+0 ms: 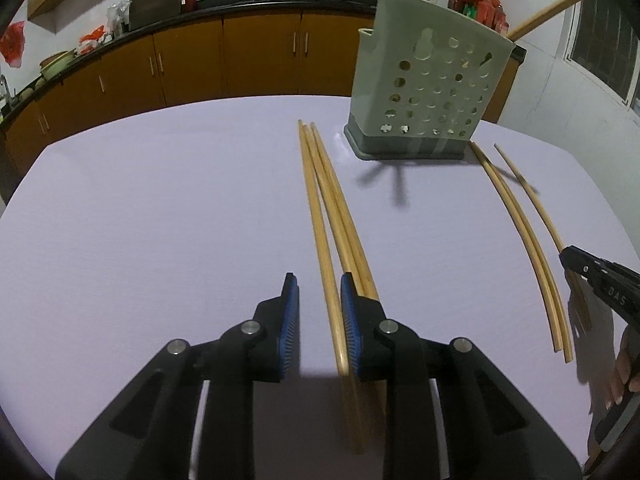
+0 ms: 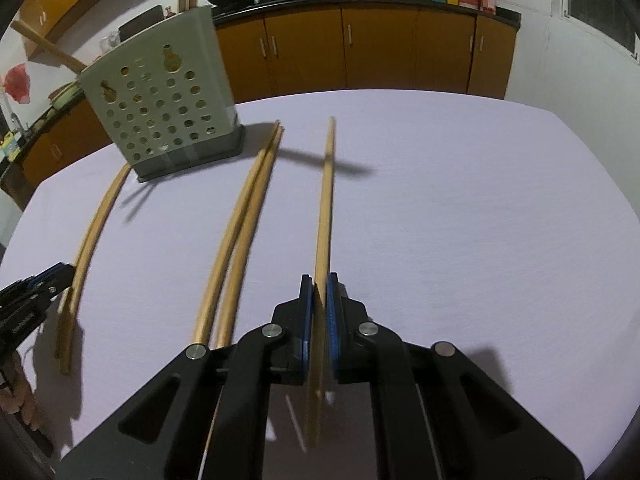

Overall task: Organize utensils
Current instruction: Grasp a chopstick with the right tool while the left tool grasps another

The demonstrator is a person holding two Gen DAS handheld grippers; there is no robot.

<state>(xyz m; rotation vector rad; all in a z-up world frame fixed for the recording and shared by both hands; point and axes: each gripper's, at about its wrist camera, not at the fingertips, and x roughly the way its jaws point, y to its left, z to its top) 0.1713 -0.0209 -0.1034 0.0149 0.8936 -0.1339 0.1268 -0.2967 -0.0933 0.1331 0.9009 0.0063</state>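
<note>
right tool (image 2: 318, 292) is pinching a single chopstick (image 2: 326, 200) near its close end, likely so the far tip can be swung up into the perforated holder (image 2: 168, 112) standing far left on the counter (image 2: 460, 220). left tool (image 1: 319, 292) is narrowly spread around one chopstick of a trio (image 1: 320, 216), its pads not yet pressing. a loose pair (image 2: 244, 220) lies between the two tools.

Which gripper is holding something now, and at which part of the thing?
The right gripper is shut on one chopstick, near its end closest to the camera. The left gripper is open around another chopstick, holding nothing.
</note>
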